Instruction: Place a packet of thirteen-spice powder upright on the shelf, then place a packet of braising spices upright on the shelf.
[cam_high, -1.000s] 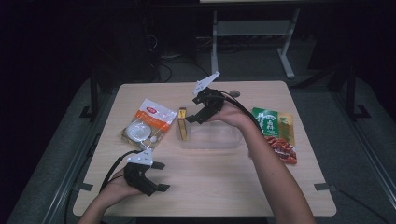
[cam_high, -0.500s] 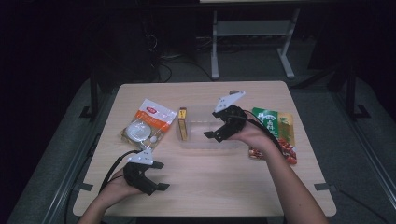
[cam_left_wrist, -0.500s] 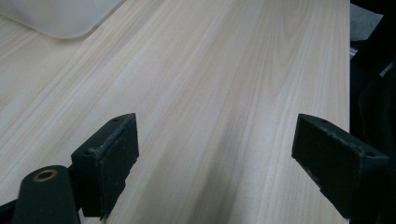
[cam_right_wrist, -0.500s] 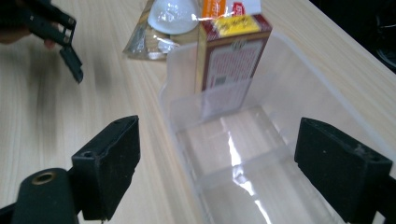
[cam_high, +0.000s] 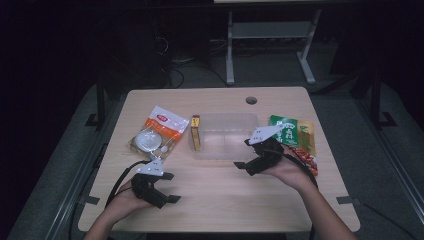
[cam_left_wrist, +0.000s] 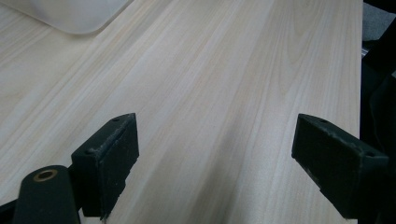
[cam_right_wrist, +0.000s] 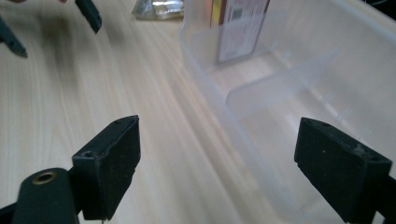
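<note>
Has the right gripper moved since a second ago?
Yes. The right gripper has come back from the far edge of the clear bin to its near right corner, toward the person. Its jaws are open and empty.

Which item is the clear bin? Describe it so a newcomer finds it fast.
On the wooden table, look at the middle, just ahead of the right gripper. The clear plastic bin is an empty, see-through tray with a divider, unlike the printed snack packets on either side.

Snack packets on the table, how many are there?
4: an orange-and-white bag at left, a slim yellow box beside the clear tub, then a green packet and red packet at right.
</note>
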